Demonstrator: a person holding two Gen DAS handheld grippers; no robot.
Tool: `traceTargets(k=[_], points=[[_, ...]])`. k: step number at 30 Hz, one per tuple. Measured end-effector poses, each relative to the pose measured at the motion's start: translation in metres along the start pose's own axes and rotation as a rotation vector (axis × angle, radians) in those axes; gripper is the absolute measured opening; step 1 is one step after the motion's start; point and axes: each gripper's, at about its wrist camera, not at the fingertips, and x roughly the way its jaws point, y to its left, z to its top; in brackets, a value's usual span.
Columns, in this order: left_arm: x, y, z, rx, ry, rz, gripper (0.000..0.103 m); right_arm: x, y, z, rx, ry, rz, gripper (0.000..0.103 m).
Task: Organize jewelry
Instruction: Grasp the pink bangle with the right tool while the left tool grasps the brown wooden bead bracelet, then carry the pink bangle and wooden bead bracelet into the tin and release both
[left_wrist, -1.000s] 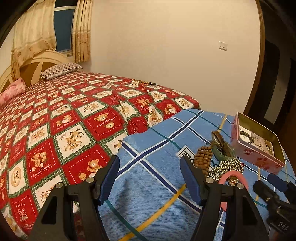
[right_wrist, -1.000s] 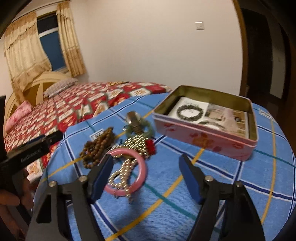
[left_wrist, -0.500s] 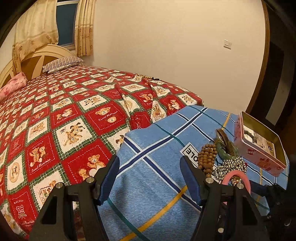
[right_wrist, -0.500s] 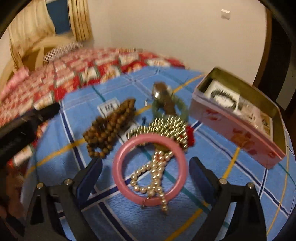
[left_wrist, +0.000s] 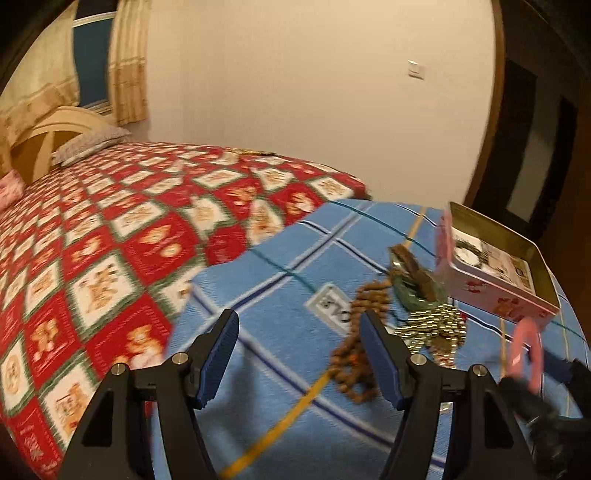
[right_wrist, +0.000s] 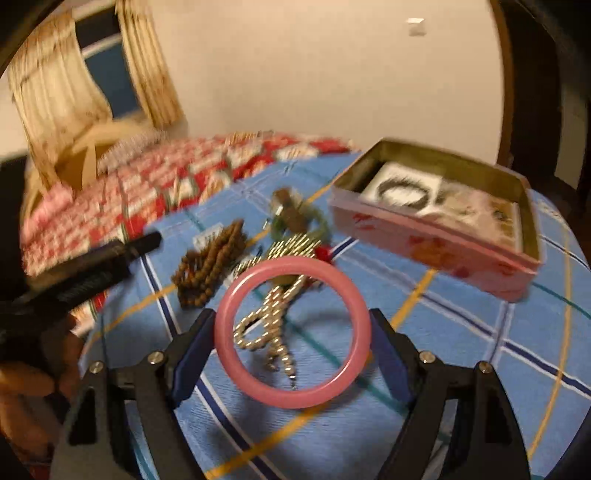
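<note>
The pink bangle (right_wrist: 291, 332) has left the cloth, apparently clamped in the right hand-held gripper (right_wrist: 291, 345), jaws closing.

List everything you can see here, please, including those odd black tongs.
pink bangle: one, pink, between the right gripper's pads
bead string: one, brown, on the cloth
bead chain: one, gold-coloured, beside the bead string
green bangle: one, green, behind the chain
tin: one, pink, open, on the cloth
dark bracelet: one, dark, inside the tin
cloth: one, blue checked, under the jewellery
bedspread: one, red with bears, behind
left gripper: one, black, blue pads, open, empty
right gripper: one, same colours, jaws just closed onto the pink bangle
</note>
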Motion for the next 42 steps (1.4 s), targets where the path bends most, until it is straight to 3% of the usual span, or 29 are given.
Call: traceTargets(k=[3,8,10,11,12,14,15,18,21,30,42], points=[[0.013,-0.015,0.004,0.025,0.045,-0.042,0.068,-0.016,-0.014,0.002,0.043,-0.089,-0.054,0.084],[0.036,-0.032,0.005,0.051,0.16,-0.052,0.068,-0.02,-0.033,0.009,0.127,-0.139,-0.119,0.084],[0.044,-0.037,0.003,0.067,0.197,-0.055,0.059,-0.02,-0.036,0.009,0.146,-0.141,-0.122,0.084],[0.047,-0.039,0.002,0.072,0.216,-0.056,0.047,-0.021,-0.037,0.008,0.151,-0.142,-0.121,0.084],[0.049,-0.038,0.002,0.065,0.226,-0.065,0.044,-0.022,-0.038,0.008,0.152,-0.143,-0.117,0.084],[0.048,-0.035,0.002,0.048,0.227,-0.087,0.036,-0.021,-0.035,0.008,0.144,-0.141,-0.118,0.084],[0.048,-0.034,0.001,0.043,0.228,-0.099,0.027,-0.021,-0.036,0.007,0.139,-0.138,-0.119,0.084],[0.045,-0.033,0.0,0.032,0.224,-0.126,0.023,-0.022,-0.034,0.006,0.127,-0.139,-0.121,0.084],[0.039,-0.036,0.002,0.036,0.187,-0.117,0.022,-0.024,-0.035,0.006,0.127,-0.156,-0.123,0.084],[-0.014,-0.037,0.004,0.056,-0.082,-0.078,0.022,-0.029,-0.035,0.008,0.107,-0.193,-0.182,0.084],[-0.027,-0.056,0.006,0.068,-0.162,-0.139,0.022,-0.037,-0.043,0.023,0.076,-0.228,-0.276,0.084]])
